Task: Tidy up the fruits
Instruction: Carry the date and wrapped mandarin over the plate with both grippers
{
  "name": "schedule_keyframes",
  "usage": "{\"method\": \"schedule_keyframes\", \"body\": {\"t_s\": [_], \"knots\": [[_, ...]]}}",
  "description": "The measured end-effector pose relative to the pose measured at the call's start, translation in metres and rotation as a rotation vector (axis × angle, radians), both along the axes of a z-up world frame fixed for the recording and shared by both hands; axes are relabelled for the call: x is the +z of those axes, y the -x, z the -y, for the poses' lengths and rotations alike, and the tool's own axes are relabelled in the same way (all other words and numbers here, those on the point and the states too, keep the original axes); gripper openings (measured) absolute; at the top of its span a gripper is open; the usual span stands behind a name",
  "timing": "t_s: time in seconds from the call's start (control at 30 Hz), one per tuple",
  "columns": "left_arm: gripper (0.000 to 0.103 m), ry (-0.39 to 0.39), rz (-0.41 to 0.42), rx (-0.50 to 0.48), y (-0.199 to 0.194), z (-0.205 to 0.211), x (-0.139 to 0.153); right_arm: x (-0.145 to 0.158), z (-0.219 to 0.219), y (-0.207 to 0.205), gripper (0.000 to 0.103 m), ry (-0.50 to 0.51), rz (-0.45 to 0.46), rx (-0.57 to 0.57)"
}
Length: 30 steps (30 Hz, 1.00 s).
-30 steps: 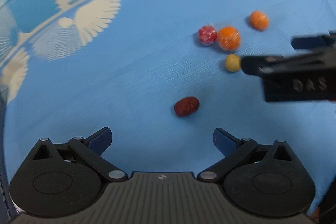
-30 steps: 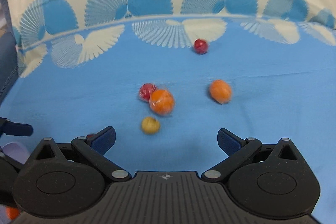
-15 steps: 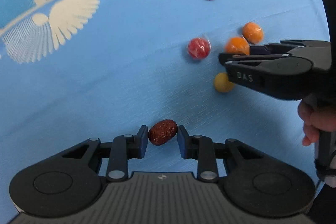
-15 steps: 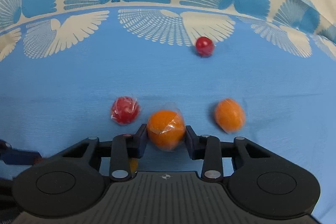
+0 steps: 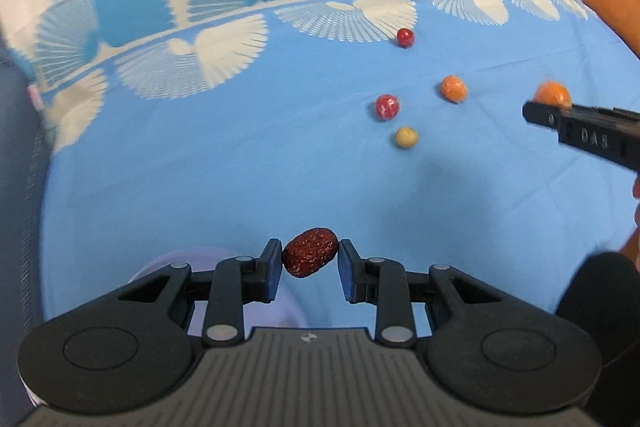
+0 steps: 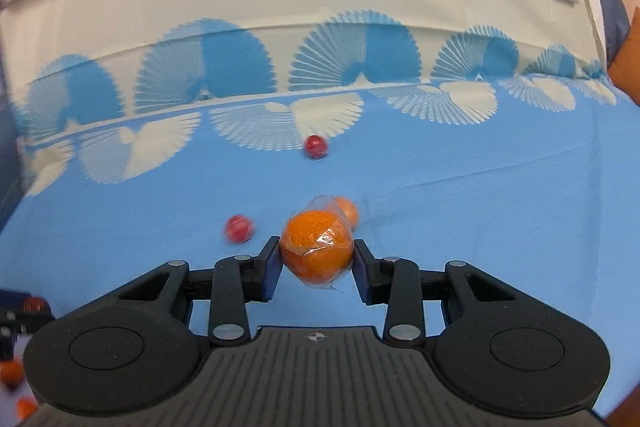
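Above the blue tablecloth point(image 5: 200, 167), the left gripper point(image 5: 310, 259) pinches a wrinkled red jujube point(image 5: 310, 257) between its pads, while the right gripper point(image 6: 316, 253) clamps a plastic-wrapped orange point(image 6: 316, 247) likewise.

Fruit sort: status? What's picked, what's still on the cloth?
Done: nothing visibly sorted yet; small orange things at the right-wrist view's lower left are too blurred to judge. In hand: left gripper shut on the red date; right gripper shut on the wrapped orange, both off the cloth. Left on the blue tablecloth: small red ball, wrapped red fruit, second orange, yellow fruit.
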State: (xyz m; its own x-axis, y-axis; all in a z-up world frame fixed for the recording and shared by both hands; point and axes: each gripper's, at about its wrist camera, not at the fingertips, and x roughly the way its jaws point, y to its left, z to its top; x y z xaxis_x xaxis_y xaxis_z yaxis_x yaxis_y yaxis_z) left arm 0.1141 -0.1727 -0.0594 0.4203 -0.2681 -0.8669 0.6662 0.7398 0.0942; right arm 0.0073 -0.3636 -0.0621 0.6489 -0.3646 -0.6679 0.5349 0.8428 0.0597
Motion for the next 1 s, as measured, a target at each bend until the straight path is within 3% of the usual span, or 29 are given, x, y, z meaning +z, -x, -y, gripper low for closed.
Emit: {"method": "schedule_keyframes", "body": {"t_s": [0.37, 0.5, 0.63, 0.83, 1.0], "knots": [[0.033, 0.055, 0.065, 0.196, 0.087, -0.120, 0.062, 0.043, -0.149, 0.062, 0.039, -0.079, 0.017, 0.314], [0.033, 0.021, 0.128, 0.268, 0.118, -0.152, 0.069, 0.055, -0.194, 0.078, 0.039, -0.108, 0.010, 0.441], [0.033, 0.036, 0.115, 0.323, 0.142, -0.178, 0.066, 0.058, -0.238, 0.095, 0.039, -0.076, -0.016, 0.550], [0.033, 0.097, 0.083, 0.364, 0.157, -0.204, 0.064, 0.071, -0.259, 0.110, 0.039, -0.016, -0.011, 0.589], [0.033, 0.128, 0.100, 0.340, 0.164, -0.207, 0.068, 0.073, -0.264, 0.120, 0.039, 0.018, -0.018, 0.599]]}}
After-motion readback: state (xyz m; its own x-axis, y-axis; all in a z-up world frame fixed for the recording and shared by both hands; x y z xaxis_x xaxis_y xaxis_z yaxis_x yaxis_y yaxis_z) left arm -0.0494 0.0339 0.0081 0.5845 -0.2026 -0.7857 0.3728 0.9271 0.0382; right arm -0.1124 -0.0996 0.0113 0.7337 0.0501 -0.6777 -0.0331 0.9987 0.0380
